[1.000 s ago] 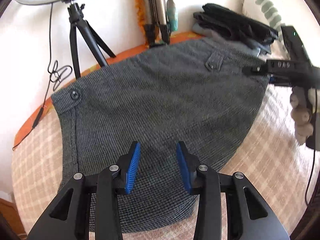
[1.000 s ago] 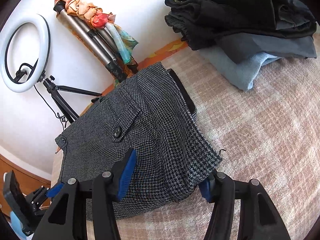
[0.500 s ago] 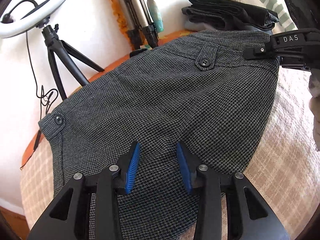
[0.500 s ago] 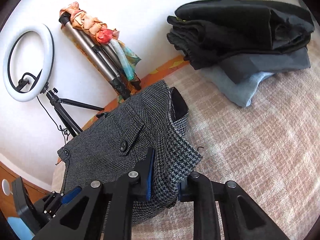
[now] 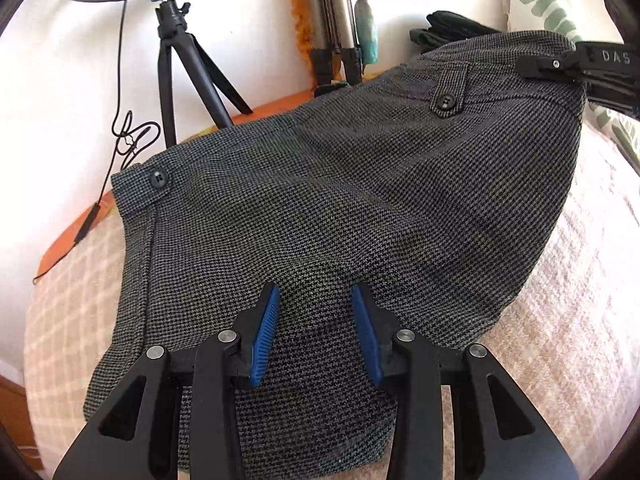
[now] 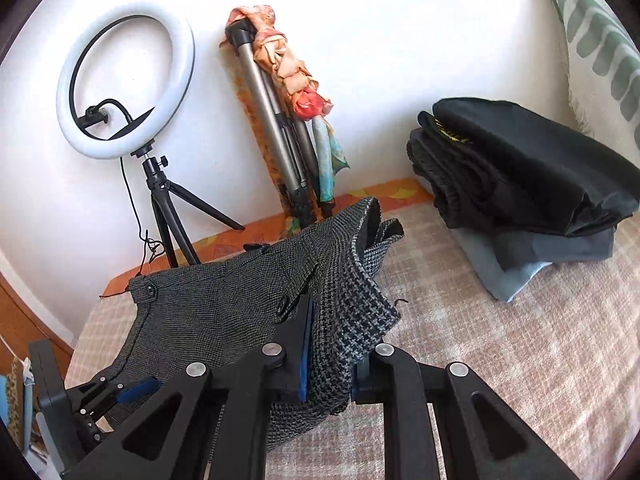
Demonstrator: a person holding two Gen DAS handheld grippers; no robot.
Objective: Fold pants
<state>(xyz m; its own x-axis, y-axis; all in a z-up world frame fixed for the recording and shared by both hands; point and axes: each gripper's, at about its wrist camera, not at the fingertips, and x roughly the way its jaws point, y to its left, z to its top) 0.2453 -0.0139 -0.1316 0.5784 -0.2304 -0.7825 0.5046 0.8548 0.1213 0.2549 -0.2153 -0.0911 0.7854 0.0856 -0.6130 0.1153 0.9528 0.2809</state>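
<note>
The grey houndstooth pants (image 5: 360, 208) lie spread over the checked bedspread (image 5: 576, 320), their buttoned waistband toward the wall, and every other thing here is placed from them. The left gripper (image 5: 316, 328) sits low over the near end of the pants, its blue-padded jaws apart with cloth visible between them but not pinched. The right gripper (image 6: 326, 354) has its jaws clamped on the pants' right edge, lifting that side off the bedspread so a fold of fabric stands up and its paler inner weave shows. Beyond the waistband, against the wall, stand a ring light (image 6: 126, 80) on a small black tripod and a folded silver tripod (image 6: 276, 132) wrapped in a scarf. To the right of the pants rests a stack of folded dark clothes (image 6: 520, 176).
</note>
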